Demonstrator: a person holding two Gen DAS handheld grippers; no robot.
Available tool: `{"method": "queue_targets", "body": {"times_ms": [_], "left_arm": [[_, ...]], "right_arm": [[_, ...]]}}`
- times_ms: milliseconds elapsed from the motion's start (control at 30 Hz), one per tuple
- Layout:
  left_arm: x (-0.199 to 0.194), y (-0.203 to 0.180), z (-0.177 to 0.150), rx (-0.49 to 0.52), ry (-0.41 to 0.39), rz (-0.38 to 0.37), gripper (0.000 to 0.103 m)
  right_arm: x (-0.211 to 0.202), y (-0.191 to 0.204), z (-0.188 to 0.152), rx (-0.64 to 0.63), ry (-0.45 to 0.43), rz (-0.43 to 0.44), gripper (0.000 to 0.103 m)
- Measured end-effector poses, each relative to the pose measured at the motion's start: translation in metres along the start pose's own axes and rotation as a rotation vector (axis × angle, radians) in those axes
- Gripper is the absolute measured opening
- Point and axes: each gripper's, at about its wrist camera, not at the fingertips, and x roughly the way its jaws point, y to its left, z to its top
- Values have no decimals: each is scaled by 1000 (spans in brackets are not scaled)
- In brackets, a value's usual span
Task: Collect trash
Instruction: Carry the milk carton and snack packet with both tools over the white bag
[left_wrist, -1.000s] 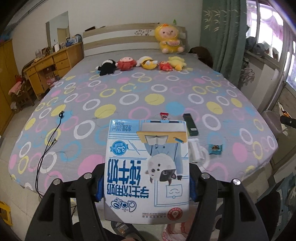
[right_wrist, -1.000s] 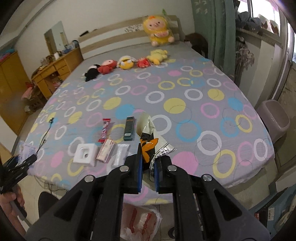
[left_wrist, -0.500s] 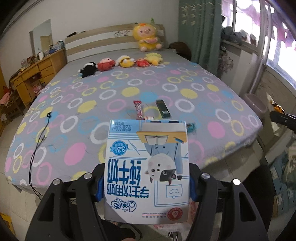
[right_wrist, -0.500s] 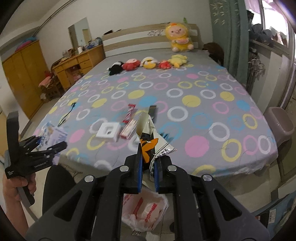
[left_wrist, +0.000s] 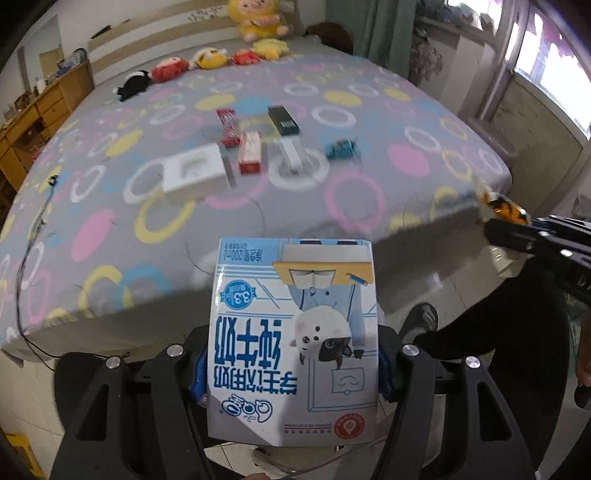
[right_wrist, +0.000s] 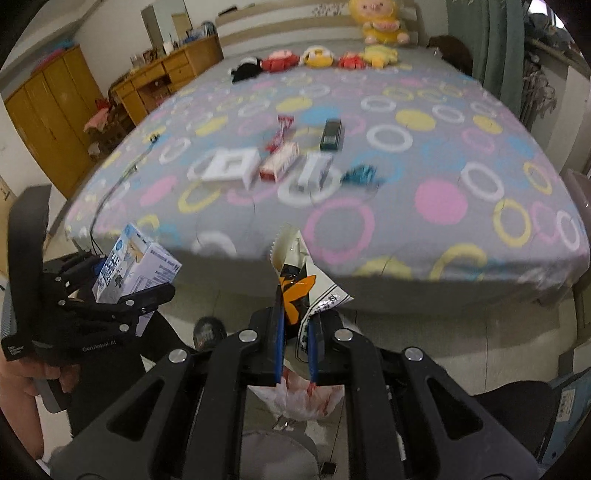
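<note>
My left gripper (left_wrist: 291, 369) is shut on a blue-and-white milk carton (left_wrist: 291, 325), held upside down off the near edge of the bed (left_wrist: 369, 206). In the right wrist view the same carton (right_wrist: 129, 266) shows at the left, off the bed's edge. My right gripper (right_wrist: 296, 336) is shut on a white snack wrapper (right_wrist: 299, 273) with orange and black print. A white plastic bag (right_wrist: 295, 395) with red print lies on the floor just below it. On the bed lie a white box (left_wrist: 194, 171), a red-and-white pack (left_wrist: 250, 153), a dark box (left_wrist: 282, 120) and a teal wrapper (left_wrist: 341, 147).
Several plush toys (left_wrist: 207, 59) line the head of the bed. A black cable (left_wrist: 22, 258) hangs over the left edge. A wooden desk (right_wrist: 166, 74) and wardrobe stand at the left, a pink bin (right_wrist: 580, 192) at the right. A person's dark shoe (left_wrist: 421, 317) rests on the tiled floor.
Both grippers have pulled back from the bed and sunk, each keeping its hold. The bed's near edge and the floor have come into view. The bag now sits under the right gripper.
</note>
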Motion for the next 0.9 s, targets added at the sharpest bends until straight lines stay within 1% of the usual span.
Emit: {"method": "queue_targets", "body": {"times_ms": [100,167,267,333,400,433,600,733,833,900], "left_arm": [[19,-6,-8,18,31,-8,63],[35,-8,-13,26,65,-14,63],[65,-10,-20,31,138,-53,63],[86,-12,-25,38,182,-74,63],[109,-12,-30,44,230,-78,63],[123,-13,-33,50,255,-81,63],[169,-19,-45,74,333,-111,63],[200,-28,-56,102,371,-126,63],[207,-34,-54,117,376,-138,64],[209,-37,-51,124,379,-131,64]], "right_arm": [[23,0,-14,2,48,3,10],[39,-1,-20,-3,80,3,10],[67,-5,-29,-4,143,12,10],[85,-9,-33,-8,171,1,10],[106,-15,-38,0,217,14,10],[116,-17,-41,-3,236,5,10],[159,-25,-63,11,322,30,10],[190,-31,-85,53,372,46,10],[208,-33,-94,54,407,37,10],[214,-35,-98,42,423,34,11]]}}
